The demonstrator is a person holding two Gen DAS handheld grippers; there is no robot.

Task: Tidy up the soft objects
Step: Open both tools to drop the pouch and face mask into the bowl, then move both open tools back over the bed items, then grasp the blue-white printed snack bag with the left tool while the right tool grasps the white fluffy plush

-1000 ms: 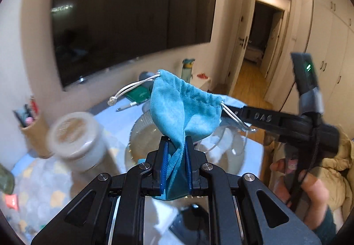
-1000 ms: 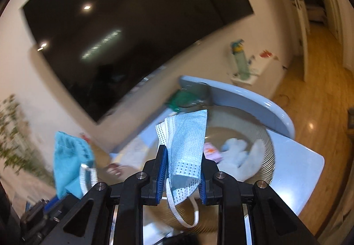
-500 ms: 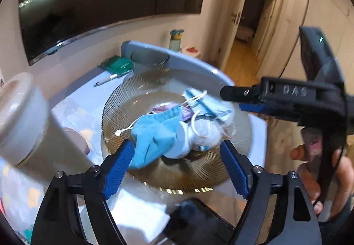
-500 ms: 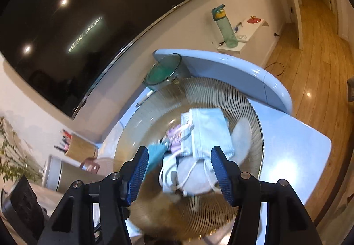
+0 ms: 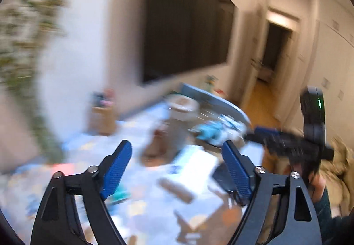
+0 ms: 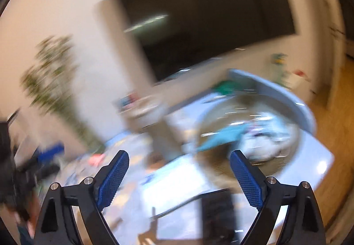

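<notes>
Both views are smeared by motion. The ribbed glass bowl (image 6: 221,164) stands on the pale blue table end and holds a teal drawstring pouch (image 6: 223,134), a light blue face mask (image 6: 274,127) and a white soft item (image 6: 258,148). My right gripper (image 6: 180,153) is back from the bowl and left of it, its jaws opening with nothing between them. My left gripper (image 5: 177,144) is farther back, its jaws also opening and empty. From there the bowl (image 5: 212,144) and the pouch (image 5: 208,132) look small, beyond the right finger. A hand (image 5: 318,183) holds the right tool's black body (image 5: 294,145).
A tall jar with a beige lid (image 5: 181,116) stands between my left gripper and the bowl. A pen holder (image 5: 102,116), white paper (image 5: 194,167), a dark flat device (image 5: 223,175) and small clutter lie on the patterned tablecloth (image 5: 88,147). A plant (image 5: 26,45) stands left, a dark screen (image 5: 188,34) behind.
Both grippers opened and let go: the teal pouch and the face mask now lie in the bowl. Both have since pulled back from the bowl and swung left.
</notes>
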